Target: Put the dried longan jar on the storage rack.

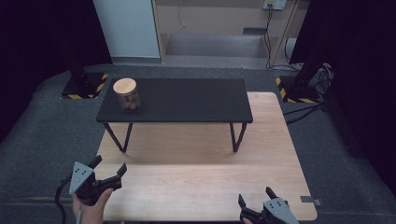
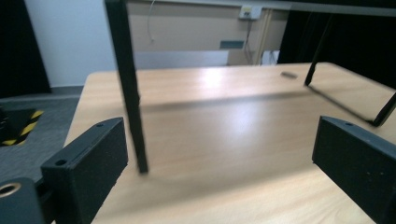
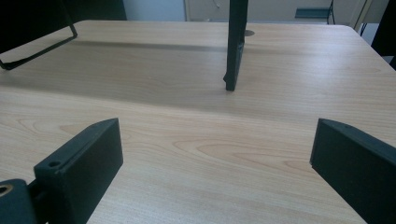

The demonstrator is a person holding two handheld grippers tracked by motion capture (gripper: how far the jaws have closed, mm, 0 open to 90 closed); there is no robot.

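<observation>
Grey carpet runs around your wooden surface, and on that surface stands one low black bench on thin black legs. Count what sits there: one jar, standing upright at the bench's far left end, near the corner. It carries a round, pale wooden lid, and something brownish shows through its side; I cannot tell what it is. No label or writing can be read on the jar.

You hold two grippers, one in each hand, both low at the near edge of the wooden surface and well apart from each other. Your left gripper hangs over the near left corner, and its jaws are spread wide with nothing between them. In the left gripper view, one bench leg rises just past the left jaw, and bare wood lies between the two black jaws. Your right gripper sits near the right corner, its jaws spread as well and holding nothing. In the right gripper view, another bench leg stands ahead on the wood.

The jar is well apart from both grippers, up on the bench and on your left gripper's side. Two yellow-and-black striped bases flank the bench on the carpet. No brand or readable lettering shows on the grippers.
</observation>
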